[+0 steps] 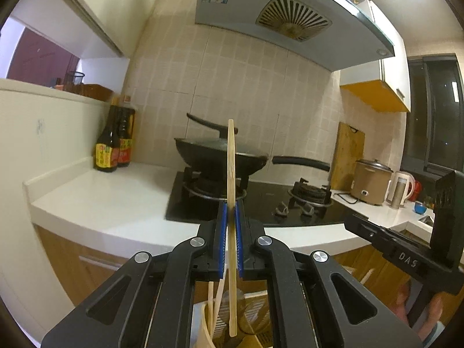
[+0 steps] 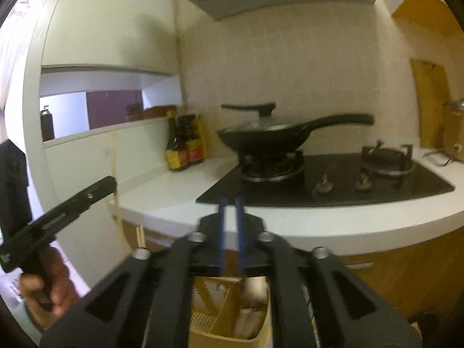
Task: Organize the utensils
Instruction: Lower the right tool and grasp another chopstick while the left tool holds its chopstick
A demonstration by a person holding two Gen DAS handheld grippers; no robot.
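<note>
Between the blue pads of our left gripper point(image 1: 231, 217) stands a single bamboo chopstick point(image 1: 231, 174), pinched near its middle and held almost upright, its top end rising in front of the black wok point(image 1: 220, 156) on the stove and its lower end hanging down over the wooden utensil holder point(image 1: 207, 327). Below the fingers we see that holder only in part: a slatted light-wood wall, a couple more pale sticks leaning inside it, and something round and dark that we cannot identify (the gripper body hides most of it). Whether the chopstick's lower tip touches anything inside the holder, we cannot tell.

Our right gripper point(image 2: 231, 217) hovers above the same utensil holder point(image 2: 229, 313), its blue fingers drawn close together with a narrow gap between them and nothing in that gap. That view is blurred, yet the holder's compartments show beneath the fingers, with a pale rounded item in one of them. At the left edge of the right view our left hand point(image 2: 49, 287) grips the black handle of its tool.

Beyond both grippers runs the white countertop point(image 1: 95, 200) with the black gas hob point(image 1: 261, 203) set into it. Two dark sauce bottles point(image 1: 114, 148) stand together by the wall at the counter's left end. Further right a wooden cutting board point(image 1: 349, 153) leans against the tiles, just beside a beige rice cooker point(image 1: 369, 181) and a white kettle point(image 1: 401, 187).
</note>
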